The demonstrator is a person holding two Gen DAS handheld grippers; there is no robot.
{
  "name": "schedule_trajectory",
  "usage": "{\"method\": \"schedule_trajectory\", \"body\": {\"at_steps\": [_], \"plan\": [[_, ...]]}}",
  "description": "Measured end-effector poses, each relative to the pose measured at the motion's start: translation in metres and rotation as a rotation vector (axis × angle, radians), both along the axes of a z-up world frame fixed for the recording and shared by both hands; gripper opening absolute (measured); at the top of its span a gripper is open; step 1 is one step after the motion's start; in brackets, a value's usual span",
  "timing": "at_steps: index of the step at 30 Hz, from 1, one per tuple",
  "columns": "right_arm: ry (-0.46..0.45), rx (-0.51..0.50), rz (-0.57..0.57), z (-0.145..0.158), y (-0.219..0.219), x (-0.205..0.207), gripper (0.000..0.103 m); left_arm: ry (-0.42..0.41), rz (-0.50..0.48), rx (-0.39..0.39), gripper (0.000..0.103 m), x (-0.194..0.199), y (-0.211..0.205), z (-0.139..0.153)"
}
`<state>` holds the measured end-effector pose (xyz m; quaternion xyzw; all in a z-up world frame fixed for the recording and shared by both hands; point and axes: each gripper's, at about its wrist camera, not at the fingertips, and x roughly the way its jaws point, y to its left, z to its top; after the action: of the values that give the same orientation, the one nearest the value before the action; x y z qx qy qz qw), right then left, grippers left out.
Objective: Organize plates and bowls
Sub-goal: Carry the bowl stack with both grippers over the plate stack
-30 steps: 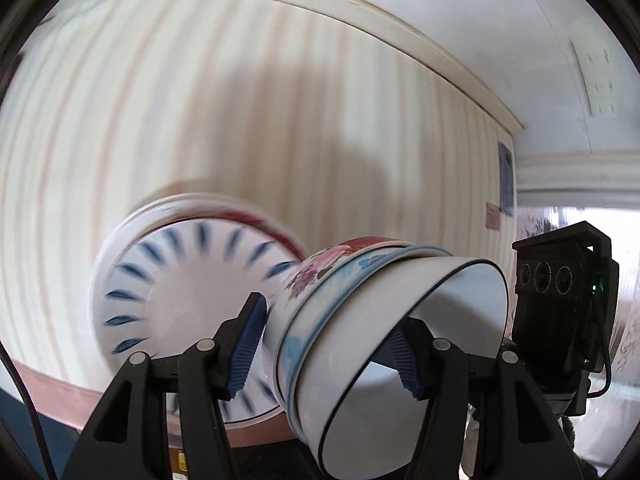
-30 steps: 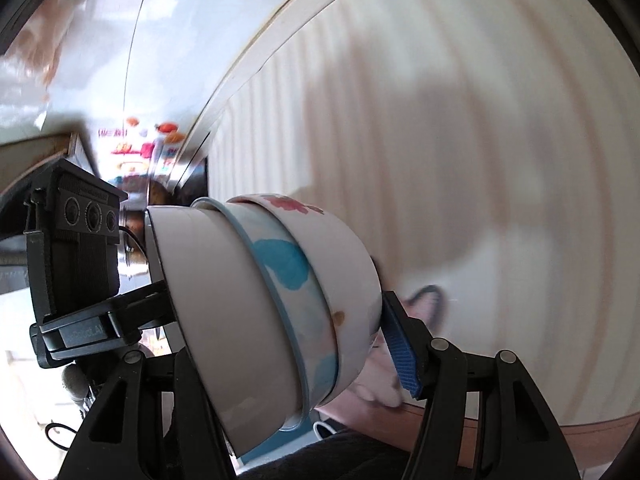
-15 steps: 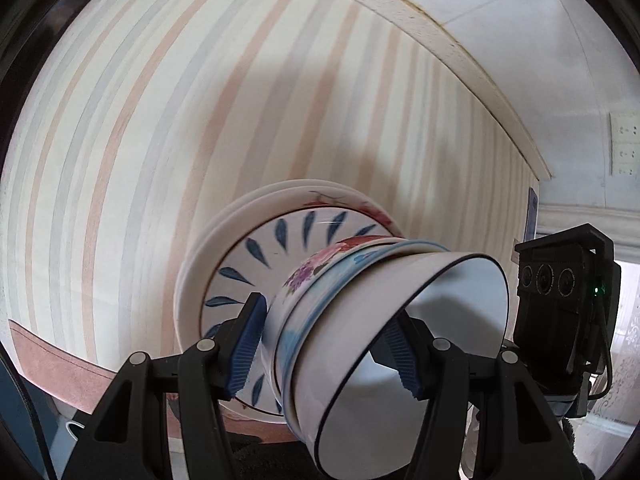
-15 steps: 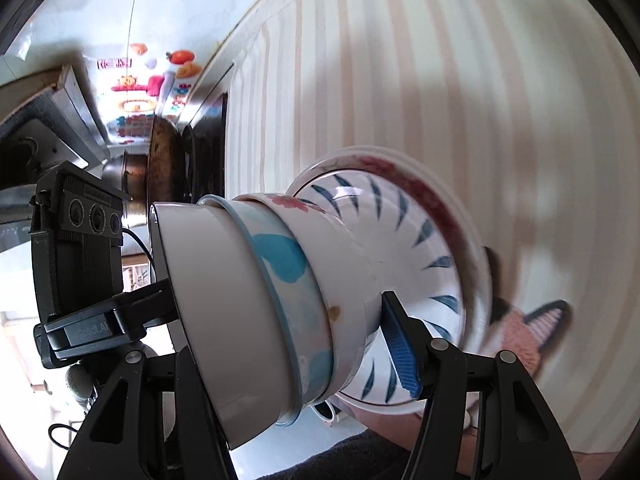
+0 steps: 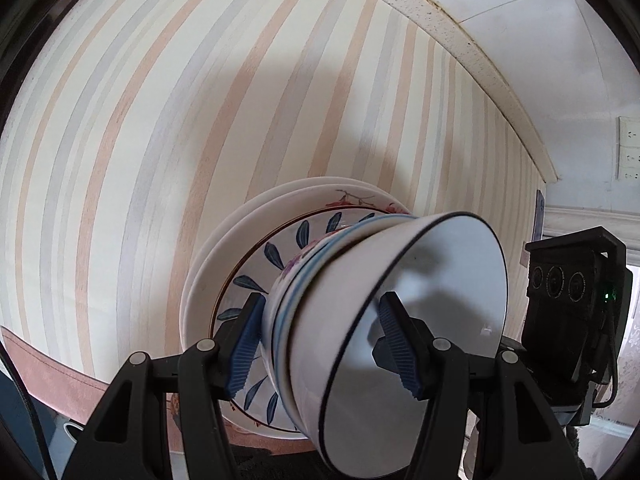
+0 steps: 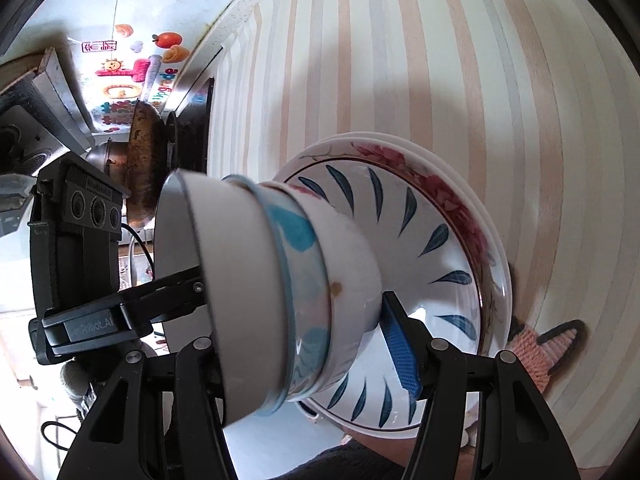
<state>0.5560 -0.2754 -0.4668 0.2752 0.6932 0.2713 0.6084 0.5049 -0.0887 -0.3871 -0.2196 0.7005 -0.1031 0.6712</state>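
Observation:
A nested stack of three bowls (image 5: 380,320) (image 6: 280,292) is held between both grippers, one from each side. The top bowl is white with a dark rim, the middle has blue marks, the bottom has pink flowers. My left gripper (image 5: 324,344) is shut on the stack, as is my right gripper (image 6: 304,340). The stack's base sits over a pile of plates (image 5: 248,272) (image 6: 440,240): a blue-leaf plate on a red-flower plate on a white one. I cannot tell whether bowl and plate touch.
A striped tablecloth (image 5: 160,120) (image 6: 480,80) covers the surface with a pink border at its edge. A pink knitted coaster (image 6: 548,348) lies by the plates. A dark pan (image 6: 144,168) stands at the far end. The other gripper's camera block (image 5: 576,312) is close.
Both grippers carried the bowl stack over the tablecloth until the plate pile came under it; the stack now stands centred against the blue-leaf plate.

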Motion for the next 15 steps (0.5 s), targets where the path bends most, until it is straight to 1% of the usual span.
{"method": "schedule_trajectory", "body": {"at_steps": [6, 15], "plan": [[-0.021, -0.006, 0.007, 0.0002, -0.0035, 0.0003, 0.063, -0.004, 0.0, 0.0, 0.056, -0.0008, -0.0014, -0.0018], [-0.011, -0.004, 0.0, -0.0052, -0.0078, -0.0042, 0.063, -0.003, 0.0, 0.01, 0.056, -0.0025, -0.0016, -0.0009]]}}
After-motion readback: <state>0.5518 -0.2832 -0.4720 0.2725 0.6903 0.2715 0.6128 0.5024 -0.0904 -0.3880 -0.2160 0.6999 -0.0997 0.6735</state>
